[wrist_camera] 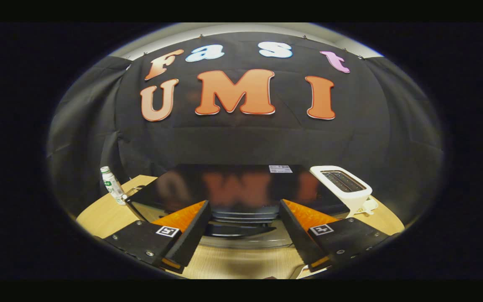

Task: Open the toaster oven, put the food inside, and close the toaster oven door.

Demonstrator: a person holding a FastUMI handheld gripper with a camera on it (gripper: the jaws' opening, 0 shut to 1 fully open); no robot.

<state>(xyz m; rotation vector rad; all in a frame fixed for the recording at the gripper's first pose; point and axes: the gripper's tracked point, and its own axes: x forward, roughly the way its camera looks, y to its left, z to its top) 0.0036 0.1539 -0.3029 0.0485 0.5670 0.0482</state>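
Note:
The toaster oven (241, 184) is a black box with a glossy top, standing on the wooden table (224, 262) just ahead of me and seen from above. Its front faces me. Between my fingers I see the bars of a wire rack (245, 216) and below them a dark curved shape (241, 230) over a glassy door panel (245, 242) that seems to lie tipped down toward me. My gripper (244, 205) is open, fingers wide apart over the oven's front, with nothing between them.
A white slot toaster (344, 184) stands to the right of the oven, close to its side. A small white bottle with a green label (111, 185) stands at the oven's left rear corner. The black cloth wall hangs right behind.

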